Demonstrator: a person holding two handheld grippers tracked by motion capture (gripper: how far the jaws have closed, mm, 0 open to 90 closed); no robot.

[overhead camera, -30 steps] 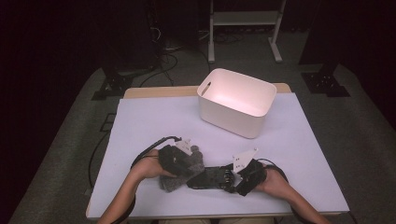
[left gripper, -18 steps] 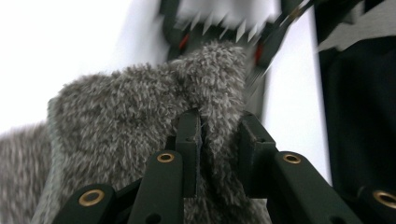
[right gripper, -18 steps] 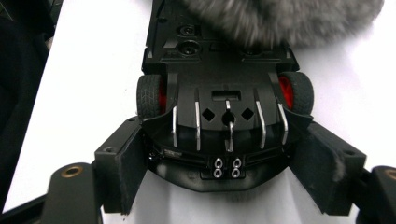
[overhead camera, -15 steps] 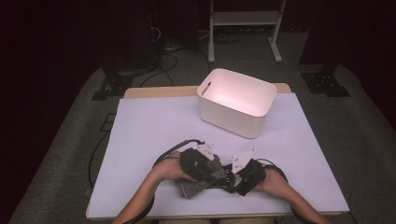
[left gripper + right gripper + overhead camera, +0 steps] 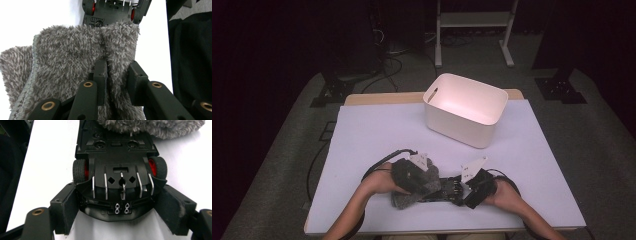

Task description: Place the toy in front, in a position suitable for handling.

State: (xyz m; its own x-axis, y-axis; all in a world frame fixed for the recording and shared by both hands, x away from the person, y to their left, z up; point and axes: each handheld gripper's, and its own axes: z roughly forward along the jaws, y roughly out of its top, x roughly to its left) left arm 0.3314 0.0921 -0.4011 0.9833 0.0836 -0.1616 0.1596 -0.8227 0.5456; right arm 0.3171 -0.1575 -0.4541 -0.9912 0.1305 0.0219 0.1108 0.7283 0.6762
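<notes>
While the left tool point(image 5: 424, 182) pinches a fold of the grey fluffy cloth point(image 5: 412, 192), its jaws nearly closed with the pile bunched between the pads, the right tool point(image 5: 464, 192) clamps the black toy car point(image 5: 447, 189) across one end, jaws spread wide and pressing on both sides of the body. Seen from the high view, car and cloth lie near the bench's point(image 5: 362, 150) 6 o'clock edge, the cloth at 9 o'clock of the car and draped over that end of it. From the right tool view the car point(image 5: 117, 170) lies belly-up, its chassis plate, metal contact strips and red-hubbed wheels facing the camera, with the cloth point(image 5: 152, 127) covering the far end at 12 o'clock. From the left tool view the cloth point(image 5: 75, 55) spreads over the car point(image 5: 115, 10), whose underside peeks out at 12 o'clock. A white bin point(image 5: 464, 110) stands upright at 12 o'clock of both tools, well apart from them, on the white sheet covering the bench. The person's hands enter from 6 o'clock.
</notes>
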